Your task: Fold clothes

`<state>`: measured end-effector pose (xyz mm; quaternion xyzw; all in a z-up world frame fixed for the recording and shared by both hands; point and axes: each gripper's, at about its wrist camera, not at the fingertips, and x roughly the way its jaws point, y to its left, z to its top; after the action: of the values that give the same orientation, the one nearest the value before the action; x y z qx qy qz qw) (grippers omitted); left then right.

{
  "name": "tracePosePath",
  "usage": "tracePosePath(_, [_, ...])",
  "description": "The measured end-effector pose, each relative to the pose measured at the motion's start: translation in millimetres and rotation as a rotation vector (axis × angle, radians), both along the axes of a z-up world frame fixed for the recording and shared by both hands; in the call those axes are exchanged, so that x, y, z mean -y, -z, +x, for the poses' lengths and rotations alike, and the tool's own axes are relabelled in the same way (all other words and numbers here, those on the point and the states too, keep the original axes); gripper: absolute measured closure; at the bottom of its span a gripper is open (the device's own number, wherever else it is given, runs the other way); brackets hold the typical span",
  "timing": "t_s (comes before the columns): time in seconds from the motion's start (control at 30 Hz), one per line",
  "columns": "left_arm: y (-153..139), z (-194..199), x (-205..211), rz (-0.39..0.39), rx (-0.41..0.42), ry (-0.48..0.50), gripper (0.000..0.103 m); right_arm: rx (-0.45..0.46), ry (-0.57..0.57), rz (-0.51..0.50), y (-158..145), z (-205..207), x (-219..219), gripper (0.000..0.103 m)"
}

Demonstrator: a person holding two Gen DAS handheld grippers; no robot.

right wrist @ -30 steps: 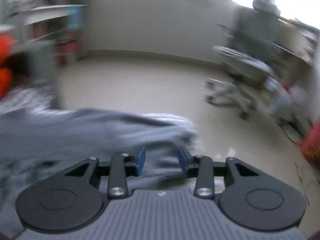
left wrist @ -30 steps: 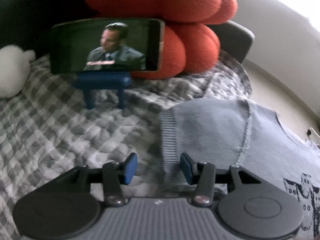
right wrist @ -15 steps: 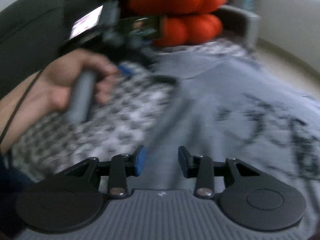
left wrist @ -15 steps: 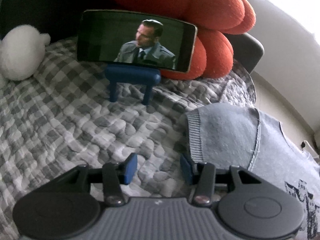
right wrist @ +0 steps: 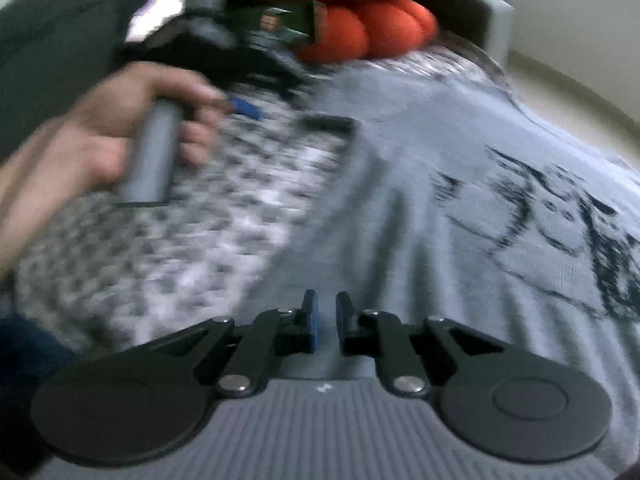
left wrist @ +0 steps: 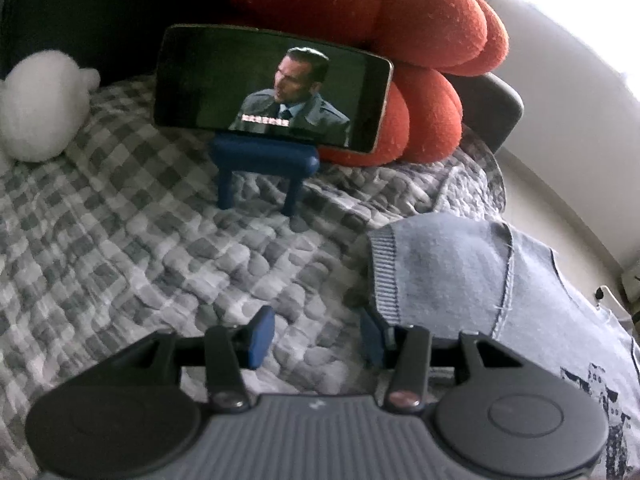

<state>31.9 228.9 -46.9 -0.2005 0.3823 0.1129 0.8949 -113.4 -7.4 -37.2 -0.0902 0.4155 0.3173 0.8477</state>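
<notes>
right gripper (right wrist: 324,320): your jaws are closing over the grey sweater (right wrist: 460,208) near its left edge; a narrow gap remains and i cannot tell if cloth is pinched yet. a second ago you faced the room, so you have swung in to take hold.
left gripper (left wrist: 316,336): jaws apart, nothing between them, right pad just beside the sweater's ribbed cuff (left wrist: 386,276).
sweater: spread flat on the checked blanket (left wrist: 140,240).
meaning: likely the grab before a first fold.
beyond the sweater: phone (left wrist: 272,92), red cushion (left wrist: 400,20).

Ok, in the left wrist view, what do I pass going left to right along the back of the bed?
White plush toy → phone on its blue stand → red cushion.
</notes>
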Motion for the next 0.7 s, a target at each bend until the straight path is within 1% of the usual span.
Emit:
tracePosePath(0.1, [1,-1,-5,-0.013,-0.006,-0.016,0.054,-0.038,-0.062,0.03,4,-20,-11,0.087])
tracePosePath(0.13, [1,-2,-6,-0.015,-0.007,-0.019,0.054,-0.053,-0.083,0.012,9,-27,-14,0.088])
tracePosePath(0.2, [1,-2,-6,-0.014,-0.006,-0.018,0.054,-0.037,-0.098,-0.06,22,-38,-22,0.087])
tracePosePath(0.23, [1,-2,-5,-0.011,-0.006,-0.015,0.054,-0.021,-0.1,-0.079,24,-41,-24,0.087])
tracePosePath(0.3, [0,-2,-5,-0.006,-0.006,-0.011,0.054,0.009,-0.092,-0.103,25,-44,-27,0.094])
tracePosePath(0.33, [0,-2,-5,-0.009,-0.005,-0.012,0.054,0.02,-0.085,-0.117,26,-44,-29,0.094])
tracePosePath(0.4, [0,-2,-5,-0.014,-0.003,-0.014,0.054,0.039,-0.083,-0.133,26,-47,-30,0.099])
tracePosePath(0.43, [-1,-3,-6,-0.015,-0.001,-0.015,0.054,0.033,-0.074,-0.124,25,-47,-30,0.099])
tracePosePath(0.47, [-2,-3,-6,-0.016,0.003,-0.016,0.054,0.006,-0.053,-0.087,23,-44,-26,0.099])
tracePosePath(0.53, [-3,-4,-8,-0.018,0.008,-0.021,0.055,-0.067,-0.015,0.054,15,-39,-13,0.099])
tracePosePath(0.57, [-3,-4,-9,-0.019,0.01,-0.025,0.055,-0.087,-0.006,0.114,10,-39,-9,0.099])
tracePosePath(0.63, [-2,-5,-11,-0.026,0.009,-0.036,0.055,-0.123,-0.003,0.188,6,-40,-6,0.099])
tracePosePath(0.7, [-1,-4,-12,-0.031,0.003,-0.043,0.055,-0.158,0.001,0.199,13,-38,-8,0.098])
